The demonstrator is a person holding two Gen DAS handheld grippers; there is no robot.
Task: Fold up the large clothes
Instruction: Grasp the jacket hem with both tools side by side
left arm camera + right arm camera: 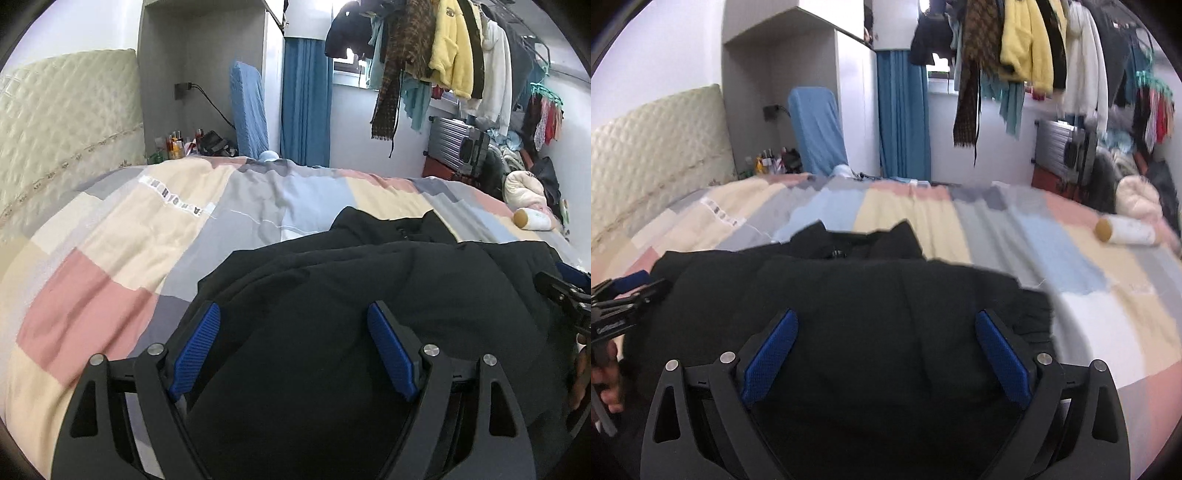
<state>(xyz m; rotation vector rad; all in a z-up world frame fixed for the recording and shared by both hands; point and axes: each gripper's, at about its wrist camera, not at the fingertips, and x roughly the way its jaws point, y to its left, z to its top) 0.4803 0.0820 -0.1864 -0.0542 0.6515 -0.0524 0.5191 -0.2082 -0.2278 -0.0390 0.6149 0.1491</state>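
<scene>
Grippers Spread Above a Dark Garment on the Bed

Grippers fill the near edge of both wrist views, each tilted downward over a black garment (369, 295). The left gripper (293, 350) sits over the garment's left part, its blue pads (197, 349) set well apart with only dark cloth showing below the gap; the jaws stand wide and clamp nothing. The right gripper (886, 360) sits over the garment's right part, its pads (1003, 360) likewise spread wide, with no fold pinched between them. Whether the fingertips brush the cloth cannot be told. Each gripper shows at the edge of the other's view, and beside the left one a hand (607, 384) grips the handle.

The black garment lies bunched and partly folded on the near side of the bed (110, 236), which is covered in a patchwork quilt of pink, cream, grey and pale blue. Farther right on the quilt lies a white bottle with a tan cap (1126, 230), well apart from the garment. Beyond the bed stand a quilted headboard (66, 122), a blue curtain (304, 99) and a rail of hanging clothes (443, 48), among them a yellow jacket. The right view is blurred.
</scene>
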